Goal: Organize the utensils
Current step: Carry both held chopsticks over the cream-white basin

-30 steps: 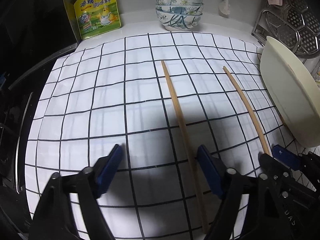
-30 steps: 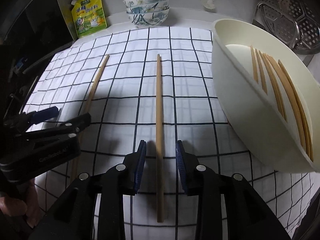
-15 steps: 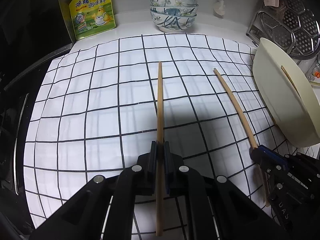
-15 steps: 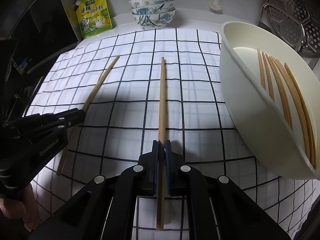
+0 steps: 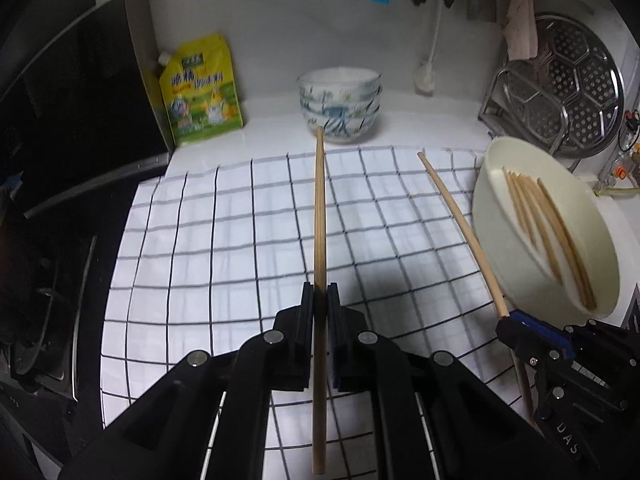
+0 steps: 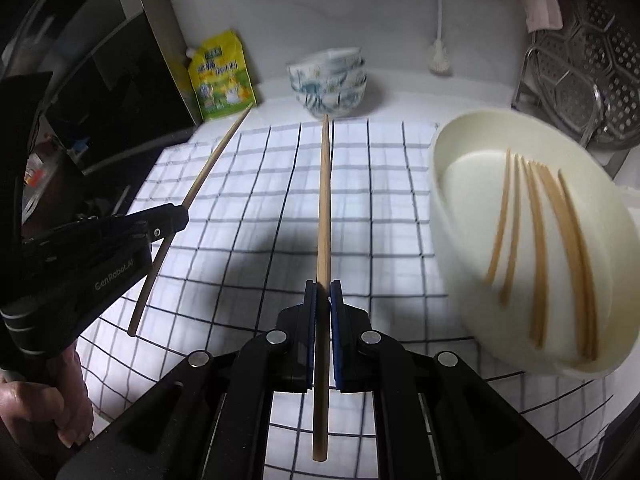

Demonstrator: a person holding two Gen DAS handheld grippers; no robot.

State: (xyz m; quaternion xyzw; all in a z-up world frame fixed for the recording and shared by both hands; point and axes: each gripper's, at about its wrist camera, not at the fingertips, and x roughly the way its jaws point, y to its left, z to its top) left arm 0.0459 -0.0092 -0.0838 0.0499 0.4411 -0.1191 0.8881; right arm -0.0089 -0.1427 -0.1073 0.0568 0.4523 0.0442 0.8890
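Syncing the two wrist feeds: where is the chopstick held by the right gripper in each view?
Left wrist view: right of centre, the chopstick slants up-left from the right gripper at the lower right, just left of the cream bowl.
Right wrist view: dead centre, the same chopstick runs up from between the shut jaws at the bottom.
Shared landmark: the stacked patterned bowls at the back wall.

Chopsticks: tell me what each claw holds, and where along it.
The left claw grips one chopstick below its middle, nearer the close end. The right claw grips another chopstick the same way. Both are shut on them.
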